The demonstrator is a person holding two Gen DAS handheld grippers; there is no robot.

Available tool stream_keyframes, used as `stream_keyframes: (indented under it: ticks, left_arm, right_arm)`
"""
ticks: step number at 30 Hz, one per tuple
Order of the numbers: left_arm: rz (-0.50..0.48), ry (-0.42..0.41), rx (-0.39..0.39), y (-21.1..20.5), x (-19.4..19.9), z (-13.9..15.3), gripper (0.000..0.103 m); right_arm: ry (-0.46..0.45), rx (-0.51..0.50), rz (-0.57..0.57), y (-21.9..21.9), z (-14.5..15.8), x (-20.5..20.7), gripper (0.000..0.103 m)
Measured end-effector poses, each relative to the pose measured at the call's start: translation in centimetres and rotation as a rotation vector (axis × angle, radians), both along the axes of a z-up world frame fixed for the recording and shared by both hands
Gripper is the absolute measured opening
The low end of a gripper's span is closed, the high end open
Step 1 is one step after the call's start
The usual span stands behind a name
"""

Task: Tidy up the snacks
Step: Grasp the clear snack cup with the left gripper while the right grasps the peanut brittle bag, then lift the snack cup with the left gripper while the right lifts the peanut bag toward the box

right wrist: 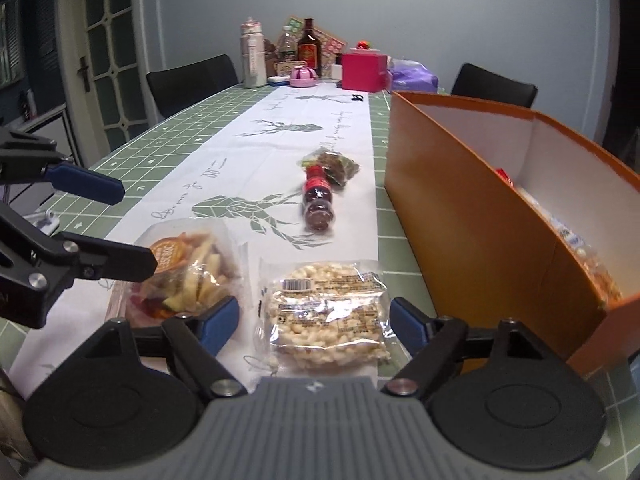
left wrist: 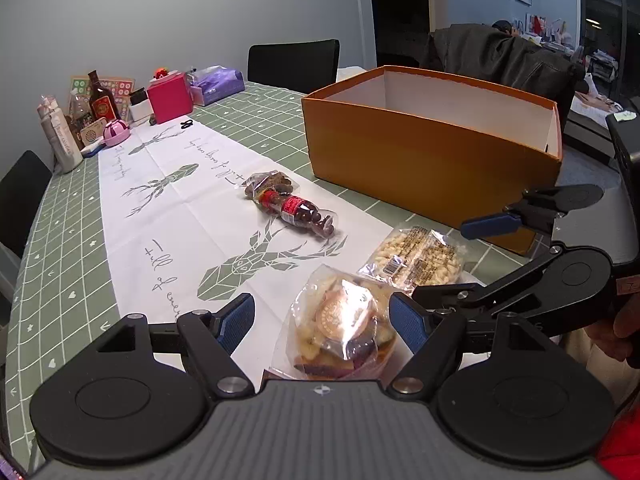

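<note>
Two wrapped snacks lie side by side on the white runner [left wrist: 168, 216] at the near end of the counter [left wrist: 60, 264]. The bag of mixed chips [left wrist: 344, 332], clear film with a round orange label, sits between the fingers of the left gripper [left wrist: 322, 320], which are spread wide; whether the blue pads touch the film cannot be told. The puffed-rice cake packet [right wrist: 326, 316] lies just to its right, between the spread fingers of the right gripper [right wrist: 316, 318], with a gap visible on both sides. No earlier view is given; both sets of fingers stand apart with nothing pinched. Farther along the runner rests a small bottle-shaped pack of dark candies [left wrist: 300, 216] with a red label, lying on its side and touching a clear bag of brown snacks [left wrist: 268, 184] behind it. To the right, on the green checked cloth [right wrist: 168, 140], stands the open orange box [left wrist: 432, 152]; the right wrist view shows wrapped items already inside along its far wall. Bottles and a pink box [left wrist: 170, 96] crowd the far end of the counter, with black chairs [left wrist: 294, 60] around it.
</note>
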State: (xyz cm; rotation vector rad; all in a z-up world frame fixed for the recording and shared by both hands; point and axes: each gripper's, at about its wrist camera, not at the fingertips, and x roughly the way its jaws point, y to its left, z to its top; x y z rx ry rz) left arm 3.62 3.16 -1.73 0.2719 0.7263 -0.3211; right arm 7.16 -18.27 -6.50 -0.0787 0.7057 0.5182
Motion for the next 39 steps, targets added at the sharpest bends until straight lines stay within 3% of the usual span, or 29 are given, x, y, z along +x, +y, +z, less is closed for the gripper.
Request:
stream_keyframes:
  ticks: [4,12,18,21,28,31,39]
  left_arm:
    - [-0.039,0.014,-0.009,0.0,0.9,-0.6,0.090]
    - [-0.109,0.110,-0.059,0.6,2.2,-1.9,0.090]
    - [-0.191,0.178,-0.004,0.0,2.8,-3.1,0.092]
    - [-0.161,0.208,0.001,0.0,3.4,-3.8,0.092]
    - [0.027,0.193,-0.010,1.7,3.7,-3.6,0.090]
    - [0.052,0.176,-0.010,1.9,3.4,-3.5,0.089]
    - [0.118,0.174,-0.049,2.9,3.4,-3.4,0.088]
  right_arm:
    - [0.036,0.020,-0.012,-0.2,-0.6,0.6,0.086]
    - [0.005,-0.003,0.015,0.1,-1.2,0.7,0.090]
    - [-0.020,-0.021,0.051,0.5,-1.5,0.6,0.090]
    - [-0.040,-0.050,0.071,0.9,-1.5,0.4,0.086]
    - [-0.033,-0.045,0.103,1.2,-0.8,0.2,0.082]
    - [-0.062,-0.063,0.096,1.6,-0.4,0.8,0.090]
    - [0.043,-0.055,0.144,3.2,-1.6,2.7,0.094]
